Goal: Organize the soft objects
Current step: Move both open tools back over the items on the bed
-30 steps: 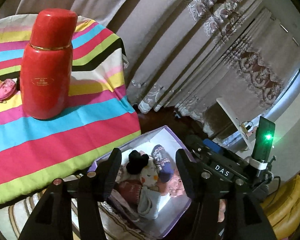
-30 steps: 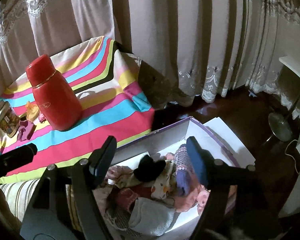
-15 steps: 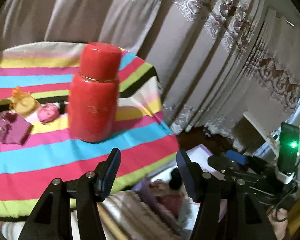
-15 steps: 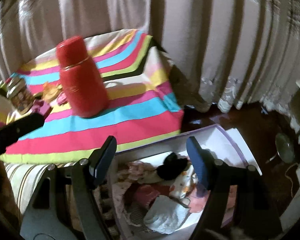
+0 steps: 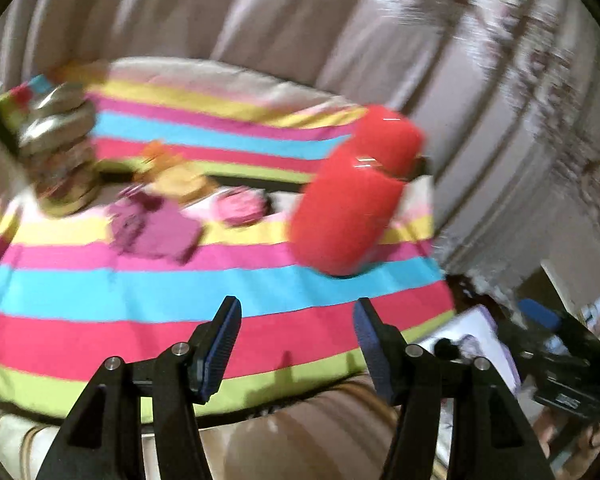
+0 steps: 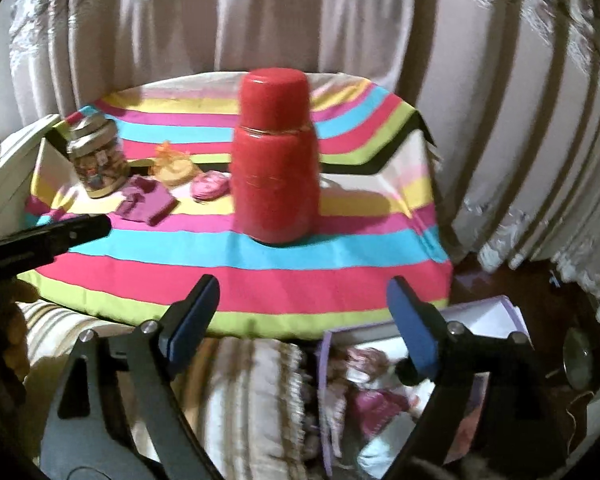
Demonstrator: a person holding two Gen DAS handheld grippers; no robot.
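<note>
Small soft items lie on the striped tablecloth (image 6: 260,276): a magenta pouch (image 6: 146,200), a pink round one (image 6: 209,186) and a yellow-orange one (image 6: 175,168). They also show, blurred, in the left wrist view: magenta pouch (image 5: 156,228), pink one (image 5: 240,206). A purple-rimmed box (image 6: 496,312) with several soft items stands on the floor at the lower right. My left gripper (image 5: 296,344) is open and empty above the cloth's near edge. My right gripper (image 6: 302,316) is open and empty over the table edge.
A tall red flask (image 6: 276,160) stands mid-table, also in the left wrist view (image 5: 352,196). A glass jar with a metal lid (image 6: 96,156) stands at the far left. Curtains (image 6: 340,20) hang behind. A striped cushion (image 6: 240,392) lies below the table edge.
Both grippers have swung left and up, away from the box on the floor toward the table. The box has slid to the lower right of both views. Both stay open.
</note>
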